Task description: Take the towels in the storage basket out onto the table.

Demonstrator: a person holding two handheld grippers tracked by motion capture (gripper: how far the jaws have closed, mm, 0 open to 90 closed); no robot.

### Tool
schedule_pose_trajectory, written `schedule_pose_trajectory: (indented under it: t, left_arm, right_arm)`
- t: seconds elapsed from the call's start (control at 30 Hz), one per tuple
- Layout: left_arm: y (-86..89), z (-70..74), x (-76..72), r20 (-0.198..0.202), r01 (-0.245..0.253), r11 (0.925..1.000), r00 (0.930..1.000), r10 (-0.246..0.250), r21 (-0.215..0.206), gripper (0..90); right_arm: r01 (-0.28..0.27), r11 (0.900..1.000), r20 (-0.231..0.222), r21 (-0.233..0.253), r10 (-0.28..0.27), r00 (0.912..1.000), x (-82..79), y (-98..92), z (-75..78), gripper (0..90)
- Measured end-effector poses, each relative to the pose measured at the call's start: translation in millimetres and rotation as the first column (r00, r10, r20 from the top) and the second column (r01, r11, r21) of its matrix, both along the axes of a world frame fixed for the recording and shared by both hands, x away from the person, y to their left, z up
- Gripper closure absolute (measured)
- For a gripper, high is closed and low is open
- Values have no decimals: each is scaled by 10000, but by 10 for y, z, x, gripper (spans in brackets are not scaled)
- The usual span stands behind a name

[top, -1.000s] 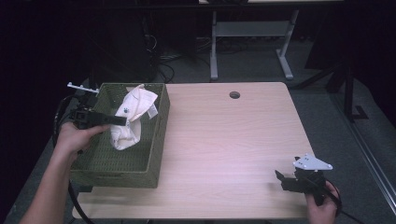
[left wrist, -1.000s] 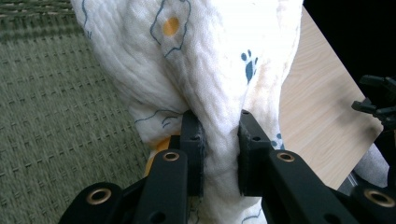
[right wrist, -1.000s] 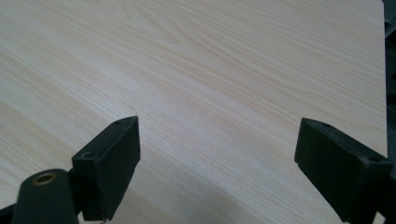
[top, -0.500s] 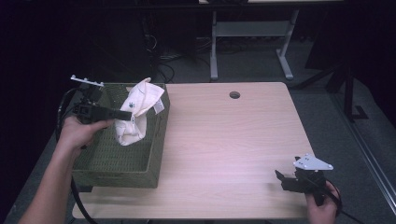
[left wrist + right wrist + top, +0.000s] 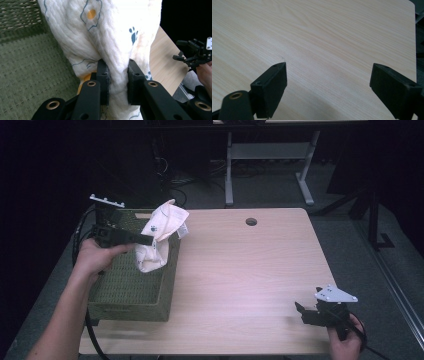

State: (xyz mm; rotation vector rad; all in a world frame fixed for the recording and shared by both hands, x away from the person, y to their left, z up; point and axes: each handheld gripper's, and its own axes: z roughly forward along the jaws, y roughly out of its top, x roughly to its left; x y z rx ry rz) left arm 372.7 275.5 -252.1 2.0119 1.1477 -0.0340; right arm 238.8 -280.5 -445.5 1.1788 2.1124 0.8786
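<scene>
A white cloth (image 5: 159,236) printed with blue paw marks and orange spots hangs above a green woven basket (image 5: 131,287) at the table's left. My left gripper (image 5: 148,240) is shut on a fold of it; in the left gripper view the cloth (image 5: 110,42) is pinched between the two black jaws (image 5: 117,82). My right gripper (image 5: 303,312) rests near the table's front right corner, held by a hand. Its jaws stand wide apart over bare wood (image 5: 328,82), with nothing between them.
The light wooden table (image 5: 240,270) has a round cable hole (image 5: 251,222) near its far edge. A grey desk frame (image 5: 270,155) stands on the floor beyond the table. Black cables trail off the table's left side.
My left gripper has lifted the cloth up out of the basket and carried it toward the basket's far right corner. The right gripper has stayed in place.
</scene>
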Motion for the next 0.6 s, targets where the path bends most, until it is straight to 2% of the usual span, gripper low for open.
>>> schedule_pose_trajectory:
  t: [0.6]
  left_arm:
    - [-407, 29, 109, 17, 666, 9977, 9978, -666, 149, 756]
  right_arm:
    - [-16, 10000, 11, 6, 16, 10000, -5, -16, 4, 139]
